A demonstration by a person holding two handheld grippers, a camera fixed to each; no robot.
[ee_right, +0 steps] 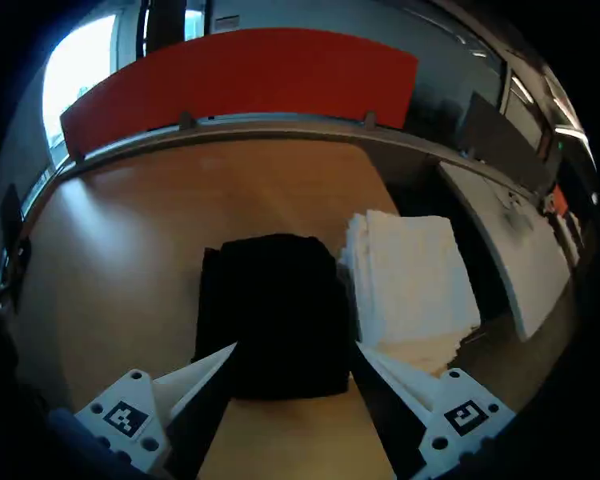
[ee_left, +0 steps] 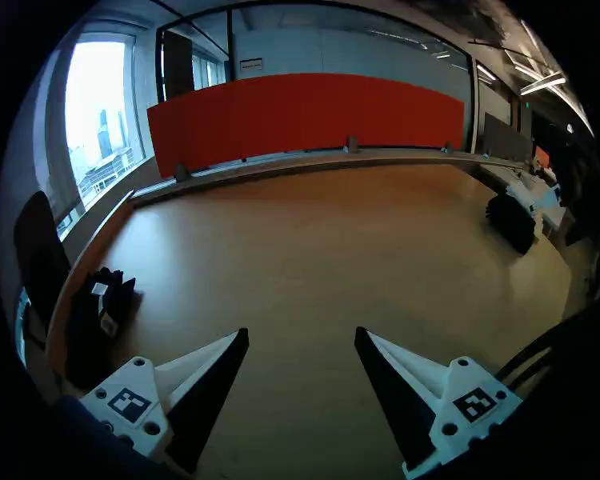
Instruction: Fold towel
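A folded black towel (ee_right: 272, 308) lies on the wooden table (ee_right: 140, 232) in the right gripper view, straight ahead of my right gripper (ee_right: 294, 346). That gripper stands open above the towel's near edge, its fingertips (ee_right: 224, 356) apart on either side. A stack of folded white towels (ee_right: 408, 284) rests just right of the black one, touching it. In the left gripper view my left gripper (ee_left: 302, 334) hangs open over bare wooden table (ee_left: 316, 240) with nothing between its fingers.
A red partition (ee_left: 308, 116) runs along the table's far edge. A black object (ee_left: 100, 316) sits at the left edge in the left gripper view, and a dark ribbed object (ee_left: 512, 220) at the far right. A second grey desk (ee_right: 500, 240) stands right of the white stack.
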